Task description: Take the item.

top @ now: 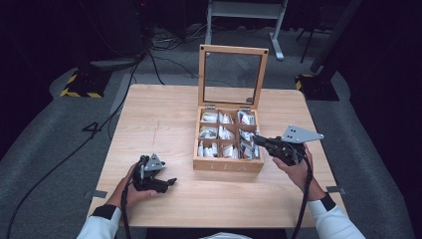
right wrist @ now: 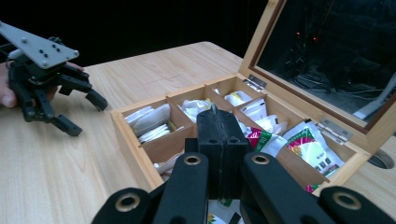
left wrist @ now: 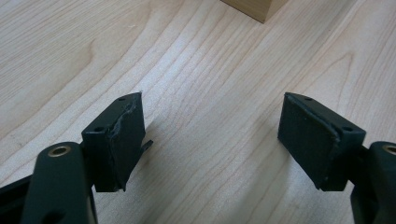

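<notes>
A wooden tea box (top: pixel 228 164) stands at mid table with its glass lid (top: pixel 201 74) propped upright. Its compartments hold several sachets (top: pixel 224 133), white ones and a red-green one (right wrist: pixel 308 149). My right gripper (top: pixel 257 140) hovers over the box's front right compartment, jaws pressed together (right wrist: pixel 219 114). I cannot make out anything pinched between them. My left gripper (top: pixel 169 183) rests low over bare wood, left of the box's front corner (left wrist: pixel 254 7), with its jaws wide apart (left wrist: pixel 212 100) and nothing between them. It also appears far left in the right gripper view (right wrist: pixel 86 115).
The light wooden table (top: pixel 159 119) has bare room to the left and in front of the box. Its front edge lies near the person's sleeves. On the grey floor behind are black cables (top: pixel 159 45) and stand feet with yellow-black stripes (top: pixel 79 92).
</notes>
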{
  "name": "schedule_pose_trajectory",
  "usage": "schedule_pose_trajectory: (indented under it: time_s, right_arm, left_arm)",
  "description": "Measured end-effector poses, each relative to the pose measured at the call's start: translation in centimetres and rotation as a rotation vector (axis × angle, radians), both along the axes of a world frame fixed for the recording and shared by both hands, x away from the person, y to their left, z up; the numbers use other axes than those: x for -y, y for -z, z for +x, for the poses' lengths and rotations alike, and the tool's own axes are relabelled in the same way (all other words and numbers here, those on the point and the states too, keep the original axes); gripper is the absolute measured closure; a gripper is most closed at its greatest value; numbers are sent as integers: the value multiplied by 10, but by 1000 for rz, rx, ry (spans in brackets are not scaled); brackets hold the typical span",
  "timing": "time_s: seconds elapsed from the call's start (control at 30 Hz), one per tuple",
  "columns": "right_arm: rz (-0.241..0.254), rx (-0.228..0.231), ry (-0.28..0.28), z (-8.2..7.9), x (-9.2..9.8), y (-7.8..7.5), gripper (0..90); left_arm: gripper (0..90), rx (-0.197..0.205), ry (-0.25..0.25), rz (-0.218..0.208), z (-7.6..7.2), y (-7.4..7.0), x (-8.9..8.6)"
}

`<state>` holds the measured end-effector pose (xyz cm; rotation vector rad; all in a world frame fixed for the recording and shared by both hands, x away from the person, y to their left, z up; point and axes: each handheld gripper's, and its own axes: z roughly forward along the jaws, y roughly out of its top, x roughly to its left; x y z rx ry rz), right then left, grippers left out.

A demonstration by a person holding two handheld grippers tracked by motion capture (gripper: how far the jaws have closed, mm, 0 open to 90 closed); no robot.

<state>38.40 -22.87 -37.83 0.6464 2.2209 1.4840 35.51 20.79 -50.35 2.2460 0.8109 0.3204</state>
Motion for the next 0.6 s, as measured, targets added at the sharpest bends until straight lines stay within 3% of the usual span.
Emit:
schedule_pose_trajectory:
  time_s: [0.6]
  right_arm:
    - [-30, -5, -127, -32, -16, 4, 900]
  left_arm:
    - [234, -1, 0, 0, 0, 0, 0]
